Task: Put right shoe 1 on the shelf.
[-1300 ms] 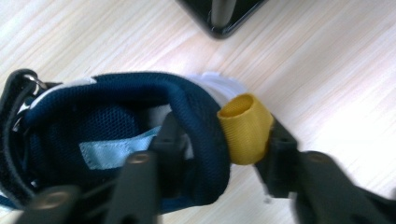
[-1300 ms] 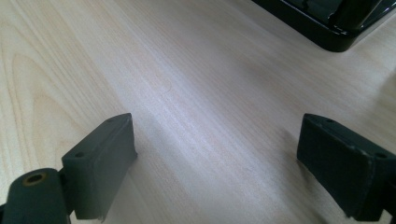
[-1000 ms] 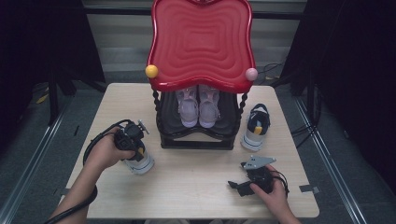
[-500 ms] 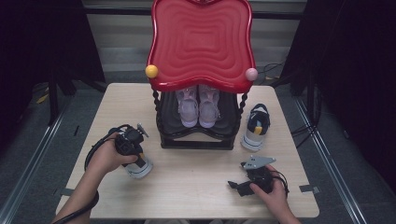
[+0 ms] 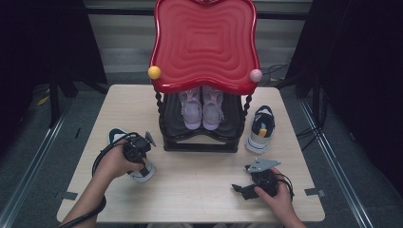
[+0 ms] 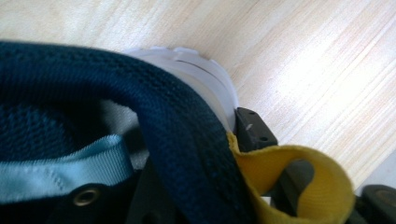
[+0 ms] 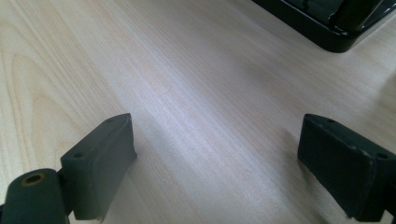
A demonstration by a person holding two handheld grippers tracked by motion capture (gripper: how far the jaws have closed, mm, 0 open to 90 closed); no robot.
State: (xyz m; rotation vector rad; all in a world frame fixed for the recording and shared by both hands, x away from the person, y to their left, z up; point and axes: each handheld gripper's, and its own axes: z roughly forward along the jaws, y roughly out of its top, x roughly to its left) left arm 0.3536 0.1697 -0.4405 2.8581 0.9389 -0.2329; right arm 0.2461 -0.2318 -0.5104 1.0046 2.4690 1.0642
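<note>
A navy and white sneaker [image 5: 142, 172] lies on the left side of the table [image 5: 199, 190], toe towards the front. My left gripper [image 5: 135, 148] sits on top of it, shut on its heel collar. In the left gripper view one black fingertip [image 6: 252, 128] presses the outside of the navy collar [image 6: 177, 140], beside a yellow pull tab [image 6: 299, 172]; the other jaw is hidden inside the shoe. My right gripper [image 5: 240, 191] rests on the table at the front right, pointing left. It is open [image 7: 217, 163] over bare wood.
A black shoe rack [image 5: 199, 142] with a red wavy top [image 5: 204, 42] stands at the table's middle back, holding a pair of pink shoes [image 5: 202, 107]. A matching navy and white sneaker [image 5: 260, 129] sits to its right. The rack's black base [image 7: 336, 28] lies ahead of my right gripper.
My left hand and gripper have shifted slightly towards the table's front edge on the sneaker. The right gripper has stayed put.
</note>
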